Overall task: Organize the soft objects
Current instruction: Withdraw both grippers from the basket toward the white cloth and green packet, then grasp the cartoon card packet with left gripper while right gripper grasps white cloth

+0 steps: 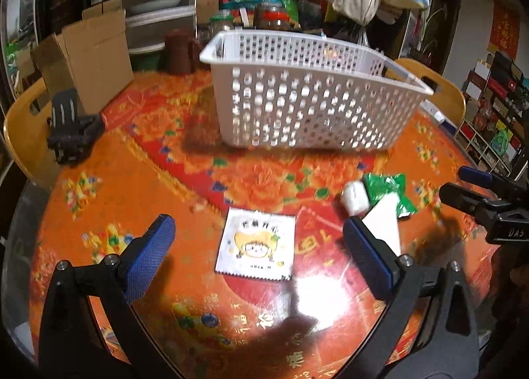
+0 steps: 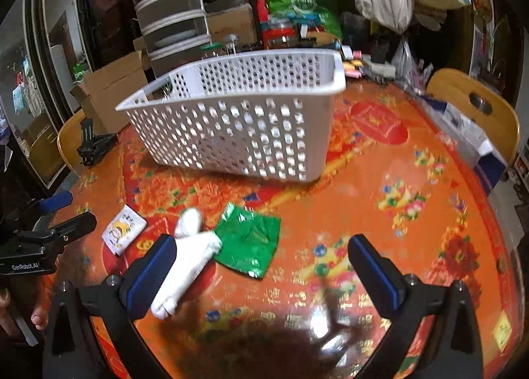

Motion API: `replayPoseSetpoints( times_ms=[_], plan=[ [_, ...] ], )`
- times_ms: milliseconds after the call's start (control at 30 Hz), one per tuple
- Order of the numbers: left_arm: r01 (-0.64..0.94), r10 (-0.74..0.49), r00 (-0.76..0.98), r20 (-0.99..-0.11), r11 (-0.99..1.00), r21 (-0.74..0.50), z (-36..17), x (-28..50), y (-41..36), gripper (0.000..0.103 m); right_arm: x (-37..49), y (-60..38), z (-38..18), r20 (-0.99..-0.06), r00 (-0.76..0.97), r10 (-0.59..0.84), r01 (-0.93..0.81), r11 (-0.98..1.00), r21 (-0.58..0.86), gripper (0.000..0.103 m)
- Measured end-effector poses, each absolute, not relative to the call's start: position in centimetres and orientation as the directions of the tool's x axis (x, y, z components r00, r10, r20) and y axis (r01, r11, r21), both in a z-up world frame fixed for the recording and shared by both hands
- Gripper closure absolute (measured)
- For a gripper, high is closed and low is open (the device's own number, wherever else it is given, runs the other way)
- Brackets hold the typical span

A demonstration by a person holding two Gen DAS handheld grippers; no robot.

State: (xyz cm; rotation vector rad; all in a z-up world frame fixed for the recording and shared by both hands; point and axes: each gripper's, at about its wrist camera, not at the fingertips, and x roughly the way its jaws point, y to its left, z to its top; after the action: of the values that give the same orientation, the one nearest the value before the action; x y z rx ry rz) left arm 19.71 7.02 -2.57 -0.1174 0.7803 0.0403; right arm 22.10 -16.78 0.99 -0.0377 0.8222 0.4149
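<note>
A white perforated basket (image 1: 307, 94) (image 2: 238, 124) stands at the far middle of the table. A flat white packet with a cartoon print (image 1: 256, 245) (image 2: 123, 230) lies between the fingers of my open left gripper (image 1: 261, 240), which hovers above it. A white sock (image 2: 186, 256) (image 1: 380, 213) lies beside a green foil pouch (image 2: 249, 241) (image 1: 391, 189). My right gripper (image 2: 264, 266) is open over the table, its left finger next to the sock. Each gripper shows at the edge of the other's view, the right gripper (image 1: 482, 193) and the left gripper (image 2: 49, 223).
The round table has an orange and red floral cover (image 1: 139, 187) (image 2: 413, 213). A black clamp (image 1: 71, 129) (image 2: 94, 144) sits at its far left. Wooden chairs (image 1: 23, 134) (image 2: 476, 107) flank it. Cardboard boxes (image 1: 89, 51), jars and drawers crowd the back.
</note>
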Motion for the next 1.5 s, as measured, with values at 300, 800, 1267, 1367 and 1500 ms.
replayPoseSetpoints(
  times_ms=[300, 800, 1267, 1367, 1500],
  plan=[
    [-0.077, -0.026, 0.665, -0.746, 0.992, -0.103, -5.6, 20.2, 7.3, 0.003, 21.1, -16.0, -1.7, -0.750, 0.559, 0.354, -0.385, 0.912, 0.143, 0.000],
    [-0.066, -0.048, 0.640, -0.767, 0.991, -0.117, -7.6, 20.7, 7.5, 0.003, 17.3, -9.4, -3.6, -0.772, 0.497, 0.396, -0.475, 0.869, 0.139, 0.000],
    [-0.058, -0.006, 0.621, -0.784, 0.997, -0.053, -7.9, 21.5, 6.4, 0.034, 17.8, -8.2, -3.9, -0.782, 0.513, 0.353, -0.475, 0.876, 0.084, 0.021],
    [-0.035, -0.004, 0.627, -0.779, 0.999, -0.033, -7.8, 21.3, 5.8, 0.046, 17.7, -8.2, -4.0, -0.779, 0.523, 0.347, -0.474, 0.878, 0.073, 0.026],
    [-0.013, -0.010, 0.644, -0.765, 1.000, -0.024, -7.6, 20.6, 5.2, 0.061, 17.3, -8.1, -4.0, -0.775, 0.538, 0.333, -0.473, 0.880, 0.050, 0.033]
  ],
)
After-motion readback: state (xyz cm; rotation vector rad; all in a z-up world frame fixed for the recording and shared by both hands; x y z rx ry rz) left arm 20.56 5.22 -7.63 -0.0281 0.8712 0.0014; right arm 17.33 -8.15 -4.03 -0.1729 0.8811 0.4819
